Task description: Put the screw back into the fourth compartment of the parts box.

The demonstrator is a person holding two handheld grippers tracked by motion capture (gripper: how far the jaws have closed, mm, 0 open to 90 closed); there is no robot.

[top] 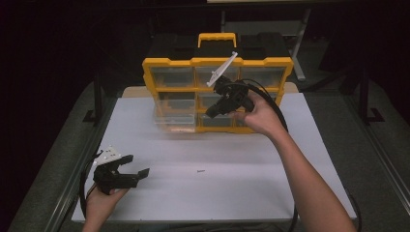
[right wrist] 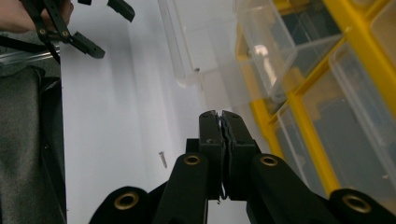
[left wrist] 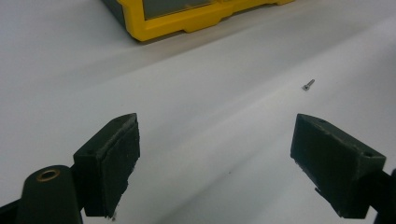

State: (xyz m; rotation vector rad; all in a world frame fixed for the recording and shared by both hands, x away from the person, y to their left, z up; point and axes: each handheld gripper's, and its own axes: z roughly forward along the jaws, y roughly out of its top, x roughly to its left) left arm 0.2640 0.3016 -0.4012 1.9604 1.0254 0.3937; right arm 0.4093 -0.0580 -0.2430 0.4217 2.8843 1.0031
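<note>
Lying alone on the white table (top: 251,193), well in front of the yellow organizer (top: 169,65), a small screw (top: 201,170) was taken as the thing in hand. Its long axis was seen to run roughly parallel to the organizer's front edge. From the organizer, the left gripper (top: 137,166) was held low near the table's front corner, and the screw lay just beyond its fingertips, ahead and slightly to one side (left wrist: 307,84). The right gripper (top: 212,112) was raised close against the organizer's clear drawers (right wrist: 280,42), one of which stood pulled out, well apart from the screw (right wrist: 163,159). The left hand was therefore judged the nearer. The left jaws were spread wide with nothing between them; the right jaws were pressed fully together, and no object could be made out in their grip.
</note>
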